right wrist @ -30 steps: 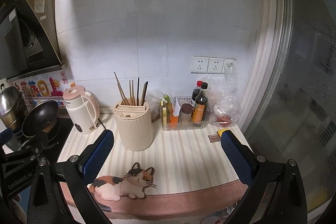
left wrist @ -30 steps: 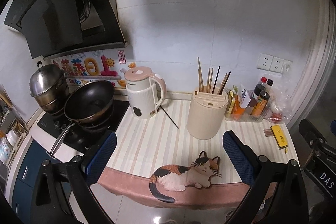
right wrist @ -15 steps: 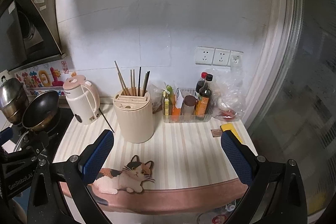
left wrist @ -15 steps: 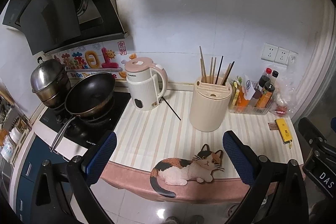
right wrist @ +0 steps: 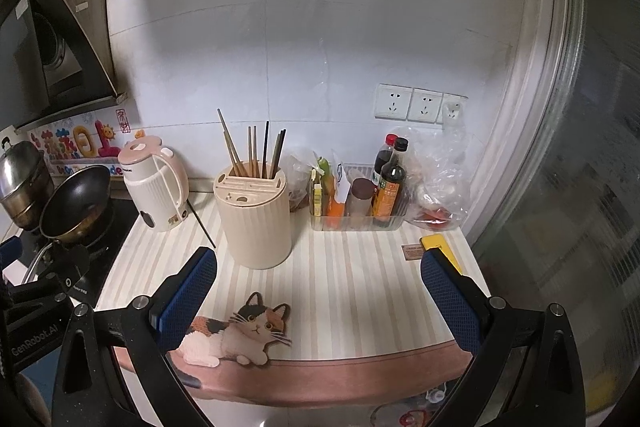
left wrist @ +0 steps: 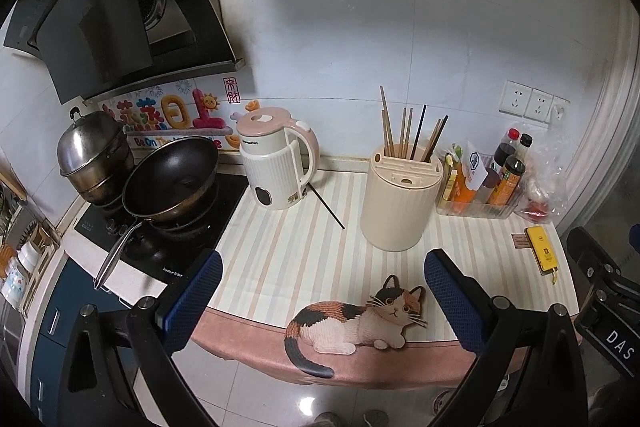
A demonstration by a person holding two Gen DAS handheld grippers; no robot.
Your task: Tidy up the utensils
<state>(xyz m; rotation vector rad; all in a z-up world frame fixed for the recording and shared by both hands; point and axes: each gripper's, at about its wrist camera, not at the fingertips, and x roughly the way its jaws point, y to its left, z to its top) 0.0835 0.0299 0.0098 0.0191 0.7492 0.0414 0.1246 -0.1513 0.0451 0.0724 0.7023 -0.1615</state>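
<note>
Left wrist view
Left hand-held gripper: it is held wide open over the near edge of the table; nothing is held between its blue pads.
Loose chopstick: one thin black stick is seen lying flat on the striped table, between the kettle and the holder. Its far end goes behind the kettle.
Holder: a cream round tub is stood on the table, near the middle.
Chopsticks in the holder: brown and black sticks are stood up in its back slot; some are tilted.
Cat picture: it is laid on the front edge of the table, between the two pads.
Pan: it is set on the stove at the left.

Right wrist view
Right hand-held gripper: it is held wide open and empty above the front of the table.
Holder: it is seen just beyond the left pad.
Loose chopstick: it is seen lying between the kettle and the holder.
Bottle tray: it is set to the right of the holder, by the wall.
Yellow thing: it lies near the right pad, partly hidden by it.
</note>
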